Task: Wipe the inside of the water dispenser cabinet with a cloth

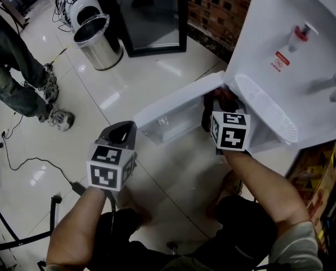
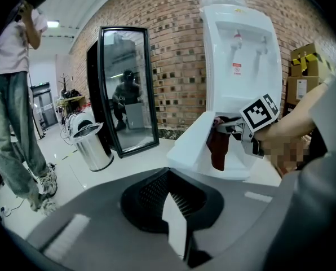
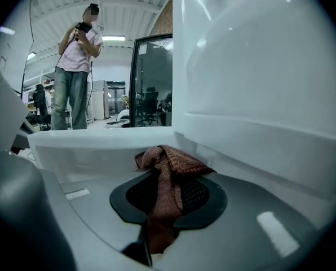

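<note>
Reddish-brown woven cloth (image 2: 219, 148) hangs with its long axis vertical, free end down, at the mouth of the white plastic water dispenser (image 1: 292, 33) cabinet, centre-right of the head view. Right tongs (image 3: 162, 208) grasp it. White cabinet door (image 1: 173, 109) stands open to the left, just beside it. Left tongs (image 2: 176, 208) clenched on nothing, lower left. 1 round steel bin (image 1: 97, 44) upper left, well apart.

Rust-brown waffle-weave cloth (image 3: 168, 165) — white water dispenser (image 1: 303, 16) — red-brick wall (image 2: 176, 55)
</note>
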### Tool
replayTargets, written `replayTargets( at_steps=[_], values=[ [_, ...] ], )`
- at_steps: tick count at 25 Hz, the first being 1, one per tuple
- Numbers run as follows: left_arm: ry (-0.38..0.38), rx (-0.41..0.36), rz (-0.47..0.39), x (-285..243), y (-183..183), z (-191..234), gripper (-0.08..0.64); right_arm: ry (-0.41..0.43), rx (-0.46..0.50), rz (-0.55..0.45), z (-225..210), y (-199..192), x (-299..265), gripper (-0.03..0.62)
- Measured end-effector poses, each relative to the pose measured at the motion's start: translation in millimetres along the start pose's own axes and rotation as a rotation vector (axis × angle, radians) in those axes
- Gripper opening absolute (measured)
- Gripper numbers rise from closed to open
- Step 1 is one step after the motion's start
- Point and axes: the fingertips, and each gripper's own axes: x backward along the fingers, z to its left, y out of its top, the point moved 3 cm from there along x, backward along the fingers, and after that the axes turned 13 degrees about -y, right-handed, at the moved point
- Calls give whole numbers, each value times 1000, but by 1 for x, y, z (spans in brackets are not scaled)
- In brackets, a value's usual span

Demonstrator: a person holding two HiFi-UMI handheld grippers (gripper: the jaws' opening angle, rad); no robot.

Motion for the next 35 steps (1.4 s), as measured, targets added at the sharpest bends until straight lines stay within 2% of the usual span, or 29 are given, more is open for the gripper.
replayTargets(
  at_steps=[10,15,20,25,30,35],
  values=[
    [-5,3,6,-2,-3,-1,0,-49,-44,12,-13,-3,-4,92],
    [12,-3,10,-3,-1,2,0,-30,-40,13,-12,-3,-6,89],
    [5,-19,21,-5,-2,1,0,15,18,10,-9,-3,3,94],
    [2,-33,10,5,0,-1,0,135,139,-33,9,-2,37,95],
    [16,-41,-2,18,-1,-1,0,330,272,-104,40,-1,79,95],
    [39,-44,-43,29,6,3,0,520,356,-158,88,3,117,95]
  ],
)
